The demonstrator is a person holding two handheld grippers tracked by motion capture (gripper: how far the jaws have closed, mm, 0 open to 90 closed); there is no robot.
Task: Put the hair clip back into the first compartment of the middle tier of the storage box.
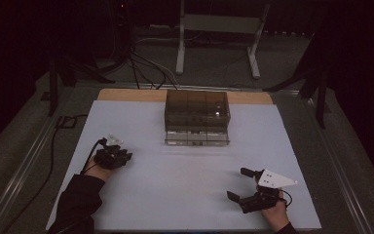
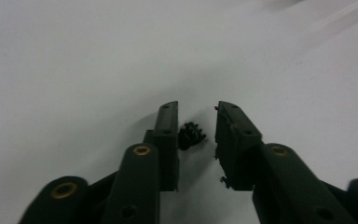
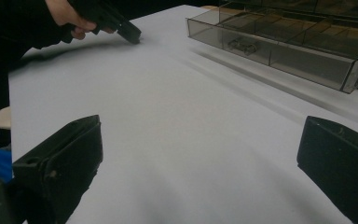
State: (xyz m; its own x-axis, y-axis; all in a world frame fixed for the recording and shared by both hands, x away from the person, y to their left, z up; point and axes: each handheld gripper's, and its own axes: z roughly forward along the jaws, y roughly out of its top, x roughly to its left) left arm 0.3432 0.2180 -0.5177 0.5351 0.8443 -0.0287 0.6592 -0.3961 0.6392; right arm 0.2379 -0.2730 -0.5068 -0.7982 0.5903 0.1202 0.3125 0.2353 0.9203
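Left gripper view | small black screws (image 2: 192,135), light, loose, rolling; lifted as a cluster | left gripper (image 2: 196,112) fingers slightly apart, unclamped | right gripper (image 1: 241,184) fingers wide apart.

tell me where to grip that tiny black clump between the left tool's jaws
Probably pinch the black clump across its middle, coming straight down with the left tool. It lies low on the white sheet, irregular with no handle, already between the jaws, nearer one pad.

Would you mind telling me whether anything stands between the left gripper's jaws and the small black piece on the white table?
Nothing visible does: the small black piece lies between the left gripper jaws, beside one pad.
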